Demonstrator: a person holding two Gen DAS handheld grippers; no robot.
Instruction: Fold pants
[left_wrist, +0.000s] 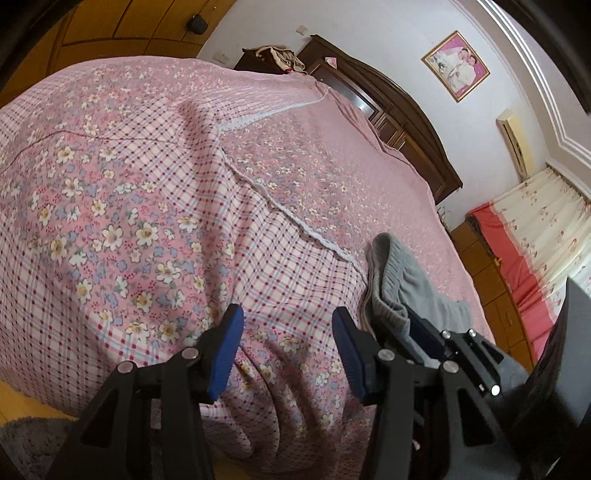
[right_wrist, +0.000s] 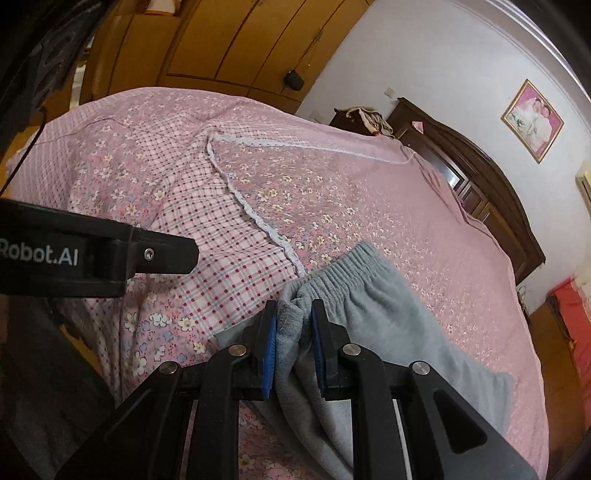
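1. My right gripper (right_wrist: 293, 325) has its blue fingers (right_wrist: 270, 339) pinched narrow on a bunched fold of the grey pants (right_wrist: 373, 310), close under the elastic waistband (right_wrist: 340, 267).
2. The pants lie on the bed (right_wrist: 424, 236), on the pink floral bedspread (right_wrist: 147, 192), toward the near right part of it as the right wrist view shows.
3. Their long axis runs from the waistband, which points away from me toward the middle of the bed, back toward me and down over the near edge; the legs pass out of sight beneath my right gripper.
4. The waistband sits just beside the near end of the white lace trim (right_wrist: 255, 218) that crosses the bedspread.
5. My left gripper (left_wrist: 288, 332) hangs over the bedspread to the left of the pants, fingers (left_wrist: 225, 354) standing moderately apart with nothing between them, only floral fabric below.
6. In the left wrist view the pants (left_wrist: 410, 280) show at the right, waistband end farthest from me, with my right gripper (left_wrist: 436, 332) clamped on them.
7. The dark wooden headboard (right_wrist: 476, 177) stands at the bed's far right side.
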